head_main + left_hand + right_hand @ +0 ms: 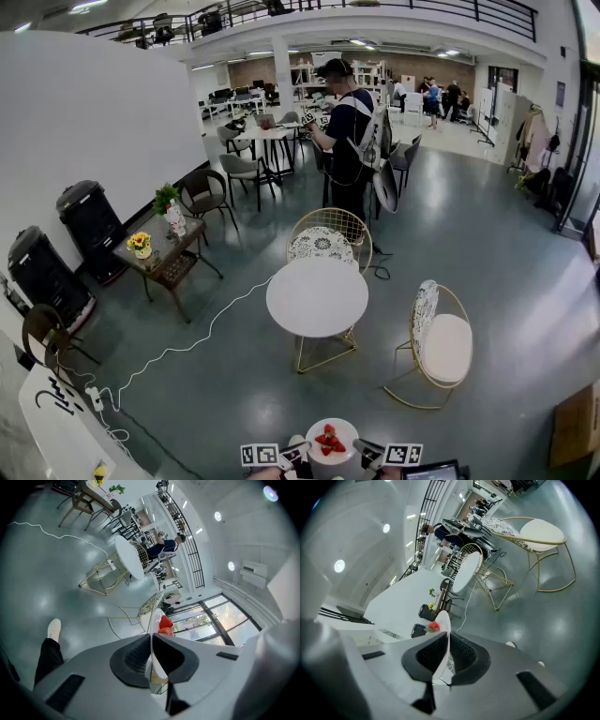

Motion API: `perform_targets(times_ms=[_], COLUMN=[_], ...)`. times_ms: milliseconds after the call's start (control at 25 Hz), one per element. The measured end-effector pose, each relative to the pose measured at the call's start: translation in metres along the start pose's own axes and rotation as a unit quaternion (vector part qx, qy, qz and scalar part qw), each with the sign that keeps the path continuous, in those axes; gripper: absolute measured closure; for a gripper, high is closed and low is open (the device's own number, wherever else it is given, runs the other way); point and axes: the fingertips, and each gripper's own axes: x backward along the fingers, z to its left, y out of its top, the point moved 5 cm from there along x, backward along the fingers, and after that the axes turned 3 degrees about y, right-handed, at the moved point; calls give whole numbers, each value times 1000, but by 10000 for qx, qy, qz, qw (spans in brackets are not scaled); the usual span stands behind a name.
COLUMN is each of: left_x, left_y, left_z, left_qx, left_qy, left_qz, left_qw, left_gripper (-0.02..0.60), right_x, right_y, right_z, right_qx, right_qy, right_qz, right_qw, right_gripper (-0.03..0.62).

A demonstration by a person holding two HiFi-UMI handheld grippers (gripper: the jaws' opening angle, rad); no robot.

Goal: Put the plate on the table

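Note:
A small white plate (343, 430) with red strawberries (328, 439) hangs at the bottom centre of the head view, over the grey floor. My left gripper (298, 455) is shut on its left rim and my right gripper (367, 453) on its right rim. The left gripper view shows the plate (156, 620) edge-on between the left gripper's (151, 641) jaws, strawberries (165, 623) beyond. In the right gripper view the plate (442, 620) sits clamped in the right gripper (446, 641). The round white table (317, 296) stands ahead, apart from the plate.
Two gold wire chairs flank the table, one behind (325, 239), one at right (441, 347). A person (349, 131) stands farther back. A dark side table with flowers (169, 251), black bins (89, 225) and a white floor cable (187, 342) lie left.

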Motion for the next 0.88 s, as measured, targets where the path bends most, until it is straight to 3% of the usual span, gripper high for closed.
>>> perform_targets(times_ms=[200, 400, 480, 640, 880], left_x=[-2, 10, 12, 16, 20], left_y=[-16, -13, -12, -17, -25], left_z=[-9, -17, -23, -31, -20], left_qx=[-361, -319, -318, -90, -178], left_qy=[-6, 346, 329, 176, 435], left_qz=[-56, -315, -359, -467, -562], left_qw=[9993, 9984, 9983, 9987, 9973], left_gripper=[563, 563, 563, 563, 563], right_x=[15, 16, 18, 18, 15], right_y=[-8, 3, 7, 9, 5], right_z=[-7, 11, 15, 25, 16], right_qx=[360, 903, 1057, 1038, 1072], right_qy=[-125, 59, 58, 169, 65], right_qz=[42, -71, -50, 14, 17], right_qw=[9993, 9959, 9944, 9945, 9942], right_gripper=[572, 572, 572, 572, 572])
